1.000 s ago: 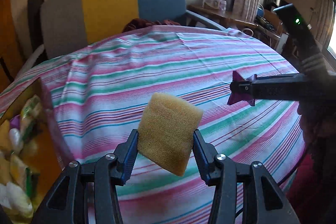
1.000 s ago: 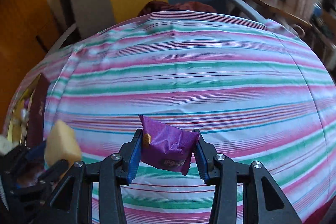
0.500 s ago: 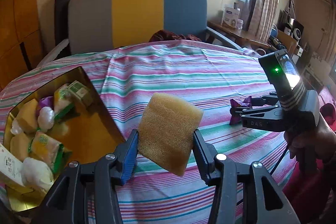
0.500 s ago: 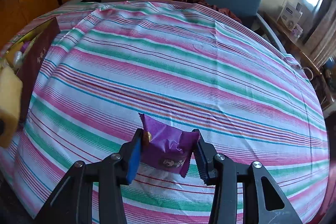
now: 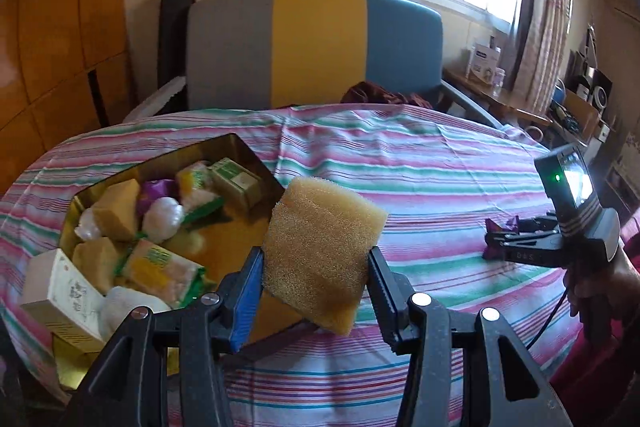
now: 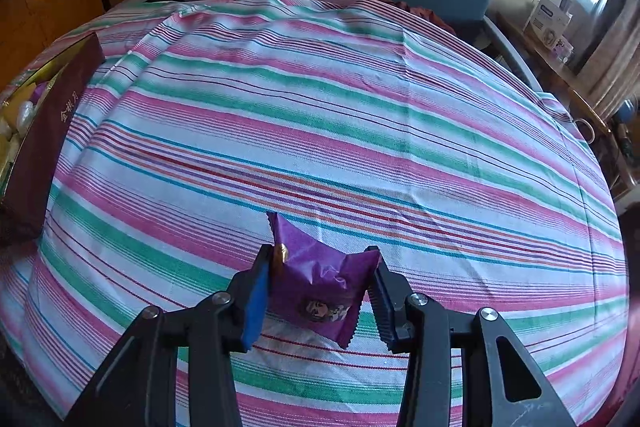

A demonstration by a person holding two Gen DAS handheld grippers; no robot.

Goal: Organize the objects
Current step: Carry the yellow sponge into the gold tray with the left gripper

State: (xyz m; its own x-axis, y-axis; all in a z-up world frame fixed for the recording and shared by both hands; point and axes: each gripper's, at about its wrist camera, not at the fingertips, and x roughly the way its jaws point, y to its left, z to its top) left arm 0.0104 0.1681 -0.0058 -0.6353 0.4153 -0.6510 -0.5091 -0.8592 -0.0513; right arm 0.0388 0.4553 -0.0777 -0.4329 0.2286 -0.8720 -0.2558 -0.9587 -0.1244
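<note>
Left gripper point(image 5: 316, 263): we clamp a yellow-brown foam sponge block point(image 5: 322, 257) between both jaws, long axis tilted toward 1 o'clock.
Gold tin tray point(image 5: 240, 147): at our 10 o'clock, filled with snacks.
Right gripper point(image 6: 318, 285): we pinch a purple foil snack packet point(image 6: 320, 283), its upper corner pointing to 11 o'clock, above the striped tablecloth point(image 6: 340, 115).

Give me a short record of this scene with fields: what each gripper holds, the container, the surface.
left gripper: shut on yellow sponge
right gripper: shut on purple snack packet
container: gold tin box, open, holding sponges, wrapped snacks and small cartons
surface: striped tablecloth
sponge position: held in the air beside the box
</note>
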